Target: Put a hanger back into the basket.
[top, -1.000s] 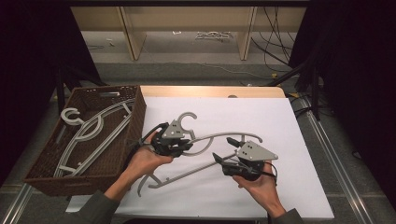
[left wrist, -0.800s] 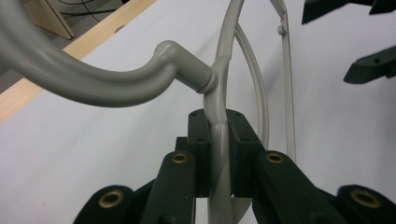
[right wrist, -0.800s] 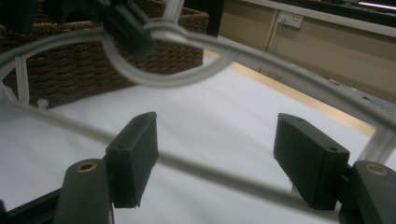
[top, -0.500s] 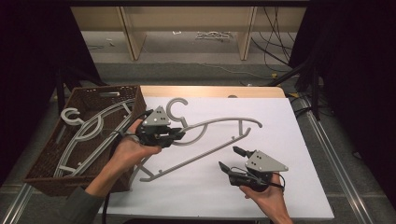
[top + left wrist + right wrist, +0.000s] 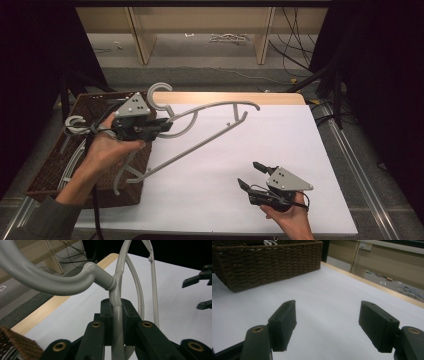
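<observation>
My left gripper (image 5: 161,126) is shut on the neck of a grey plastic hanger (image 5: 220,104) and holds it in the air above the table's left side, next to the basket. In the left gripper view the hanger's stem (image 5: 116,315) runs straight up between the two closed pads, with the hook (image 5: 50,282) curving off to the left. My right gripper (image 5: 250,175) is low at the front right of the white table. Its jaws stand apart with nothing between them (image 5: 327,322).
A brown woven basket (image 5: 50,167) sits at the left edge of the table and holds other grey hangers (image 5: 75,123). The same basket (image 5: 267,262) lies ahead of the right gripper. The white table (image 5: 300,145) has a wooden far edge; shelving and cables lie beyond.
The left gripper has lifted the hanger off the table and carried it up and left toward the basket. The right gripper has drawn away from the hanger to the front right.
</observation>
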Available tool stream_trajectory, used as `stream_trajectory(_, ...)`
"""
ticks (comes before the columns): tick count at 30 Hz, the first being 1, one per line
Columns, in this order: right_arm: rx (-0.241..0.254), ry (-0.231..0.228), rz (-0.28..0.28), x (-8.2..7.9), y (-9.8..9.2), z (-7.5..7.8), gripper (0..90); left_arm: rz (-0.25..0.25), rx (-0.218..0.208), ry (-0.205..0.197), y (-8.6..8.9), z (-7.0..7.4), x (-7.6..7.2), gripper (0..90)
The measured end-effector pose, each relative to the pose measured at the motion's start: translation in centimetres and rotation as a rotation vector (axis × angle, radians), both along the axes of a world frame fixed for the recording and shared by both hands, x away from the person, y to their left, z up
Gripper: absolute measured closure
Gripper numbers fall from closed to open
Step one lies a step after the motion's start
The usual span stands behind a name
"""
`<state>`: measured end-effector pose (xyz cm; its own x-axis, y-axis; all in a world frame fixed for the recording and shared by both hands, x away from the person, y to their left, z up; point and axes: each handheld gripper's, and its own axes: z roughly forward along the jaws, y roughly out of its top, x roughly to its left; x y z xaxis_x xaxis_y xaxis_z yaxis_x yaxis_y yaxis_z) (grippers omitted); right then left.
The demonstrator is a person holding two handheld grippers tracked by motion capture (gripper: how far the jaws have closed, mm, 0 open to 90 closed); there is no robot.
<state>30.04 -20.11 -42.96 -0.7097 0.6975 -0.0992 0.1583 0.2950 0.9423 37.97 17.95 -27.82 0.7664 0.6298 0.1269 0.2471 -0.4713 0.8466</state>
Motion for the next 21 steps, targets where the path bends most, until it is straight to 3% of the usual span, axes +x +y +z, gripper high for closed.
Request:
stream_trajectory(7,-0.006,0.006,0.004,0.1,0.0,-0.1,31.3,0.082,-0.001,-0.005,2.4,-0.2,0.9,81.5)
stream_trajectory(13,-0.007,0.009,0.002,0.0,0.0,-0.1,31.3,0.120,0.007,-0.003,4.4,-0.4,1.3,81.5)
stream_trajectory(17,-0.012,0.006,0.005,0.0,0.0,-0.1,31.4,0.168,-0.016,-0.012,5.9,-0.4,1.5,81.5)
stream_trajectory(18,-0.012,0.005,0.006,0.1,0.0,-0.1,31.3,0.170,0.006,-0.012,6.5,-0.3,1.6,81.5)
stream_trajectory(21,-0.023,0.011,0.001,0.0,0.0,0.0,31.4,0.196,0.005,-0.017,7.6,-0.4,1.6,81.5)
